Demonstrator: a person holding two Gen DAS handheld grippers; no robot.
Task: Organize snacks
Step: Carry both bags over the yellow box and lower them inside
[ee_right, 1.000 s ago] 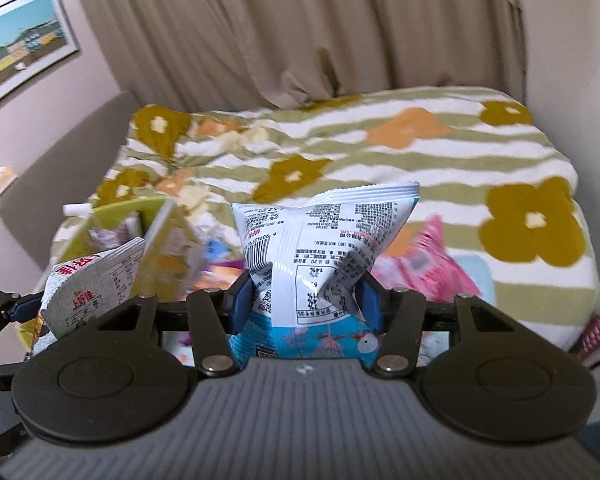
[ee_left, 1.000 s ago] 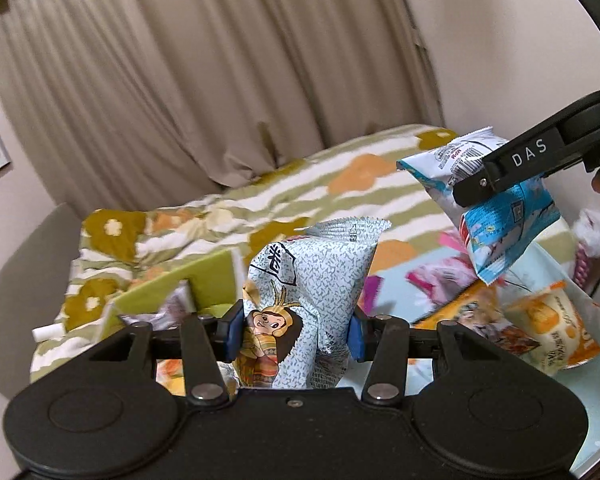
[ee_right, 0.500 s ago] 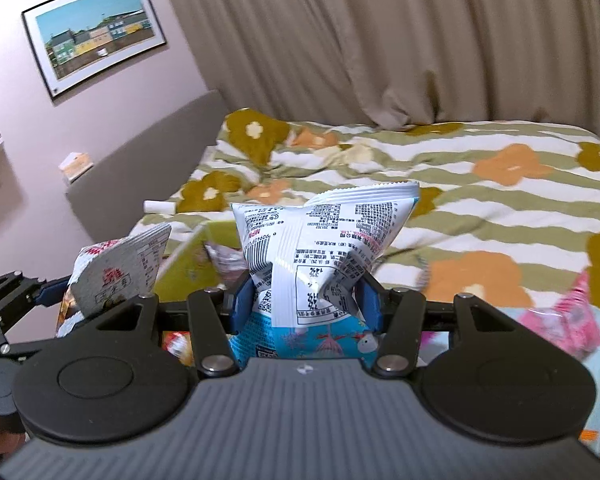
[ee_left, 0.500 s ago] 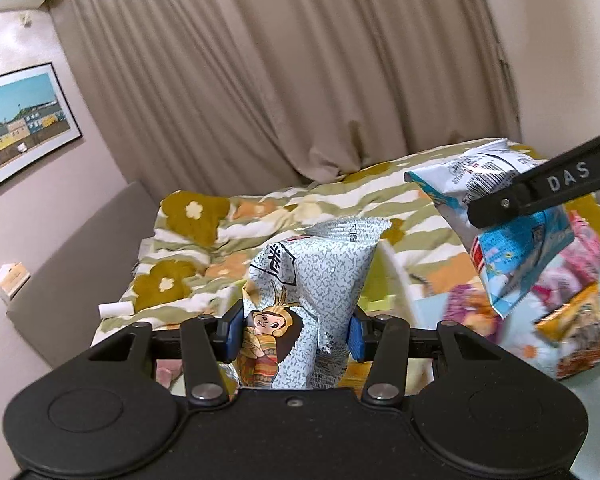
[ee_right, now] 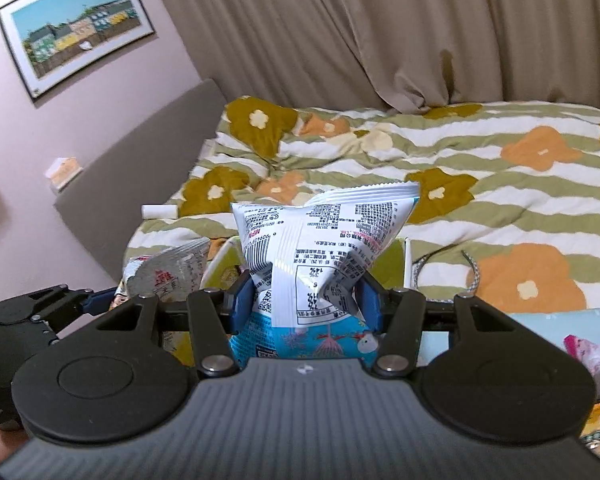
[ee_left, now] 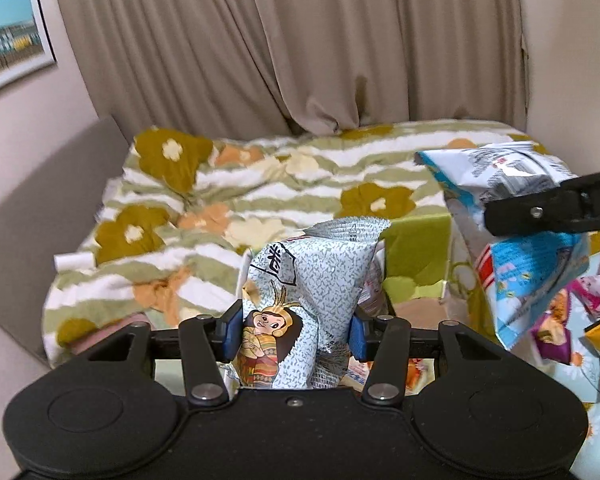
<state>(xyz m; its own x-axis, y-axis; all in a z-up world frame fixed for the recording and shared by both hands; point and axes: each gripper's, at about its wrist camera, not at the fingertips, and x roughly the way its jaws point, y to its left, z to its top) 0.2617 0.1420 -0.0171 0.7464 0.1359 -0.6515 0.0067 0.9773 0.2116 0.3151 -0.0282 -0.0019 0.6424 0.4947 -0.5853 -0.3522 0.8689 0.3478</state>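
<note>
Green box walls directly ahead

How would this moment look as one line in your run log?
left gripper: shut on grey bag | right gripper: shut on blue bag | both above green box

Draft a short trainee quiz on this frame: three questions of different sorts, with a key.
1. True or false: the left tongs are shut on the grey patterned packet with a cartoon figure.
2. Multiple choice: the blue-and-white packet in the right tongs is A) lying on the floral quilt, B) held in the air, C) inside the green box.
3. Fill in: behind the left packet stands an open ___ box.

Key: 1 true; 2 B; 3 green.
</note>
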